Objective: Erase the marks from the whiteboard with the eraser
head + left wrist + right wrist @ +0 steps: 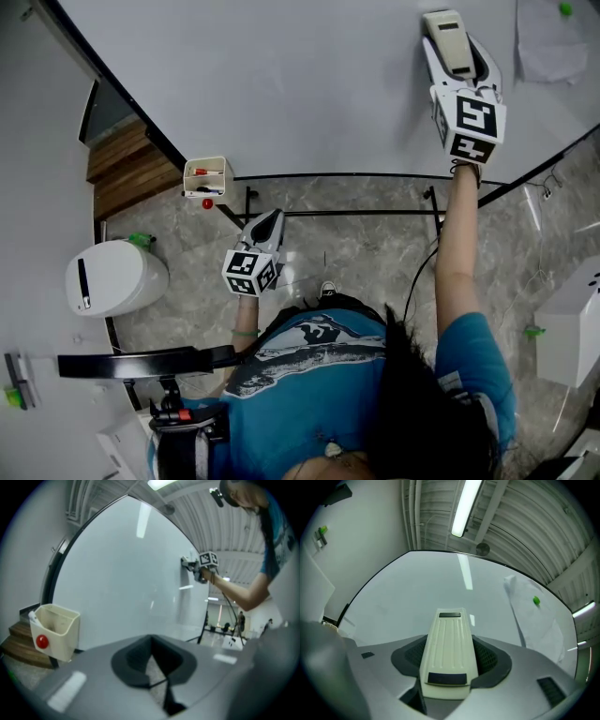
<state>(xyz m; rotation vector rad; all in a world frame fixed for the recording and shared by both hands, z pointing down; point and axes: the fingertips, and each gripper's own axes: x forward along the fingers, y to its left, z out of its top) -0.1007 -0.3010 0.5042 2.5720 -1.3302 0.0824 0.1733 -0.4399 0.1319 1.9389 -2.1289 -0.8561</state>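
Observation:
A large whiteboard (309, 84) fills the upper part of the head view; I see no marks on it. My right gripper (457, 58) is raised against the board, shut on a cream eraser (448, 39) that lies flat on the surface. In the right gripper view the ribbed eraser (448, 653) sits clamped between the dark jaws, pointing up the board (417, 588). My left gripper (266, 225) hangs low by the board's bottom edge, shut and empty. In the left gripper view its jaws (157, 660) meet with nothing between them.
A cream marker tray (206, 176) with a red magnet hangs at the board's lower edge, also seen as the tray (54, 630). A sheet of paper (553, 42) with a green magnet is pinned at top right. The board's black stand (337, 212) crosses the marble floor. A white bin (112, 277) stands at left.

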